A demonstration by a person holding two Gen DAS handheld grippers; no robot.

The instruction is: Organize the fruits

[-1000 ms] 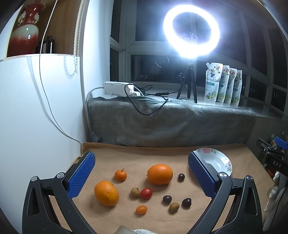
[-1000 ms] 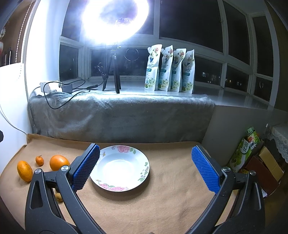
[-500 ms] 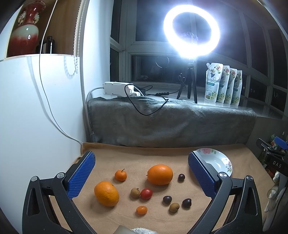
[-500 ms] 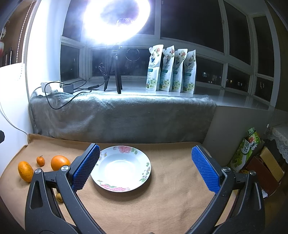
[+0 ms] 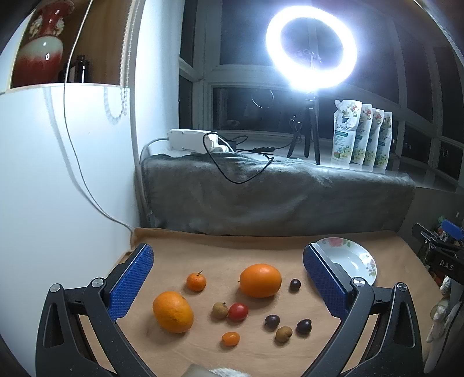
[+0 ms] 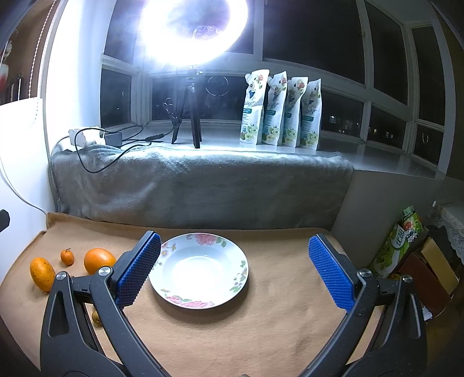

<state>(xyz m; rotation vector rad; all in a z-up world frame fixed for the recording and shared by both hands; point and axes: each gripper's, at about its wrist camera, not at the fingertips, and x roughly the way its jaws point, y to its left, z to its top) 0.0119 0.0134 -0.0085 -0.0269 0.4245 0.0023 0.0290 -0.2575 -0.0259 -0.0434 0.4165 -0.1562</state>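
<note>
A ring light [image 5: 311,50] on the sill is the one strong source — in the right wrist view it blooms into a hazy white blot [image 6: 193,27] that washes out the window frame around it. The windows behind it are black. Below it, the tan cloth [image 5: 220,252] is evenly lit, and the fruit casts short soft shadows towards the camera. Fisheye bending curves the window frames, and the corners darken to black — focus stays sharp.
</note>
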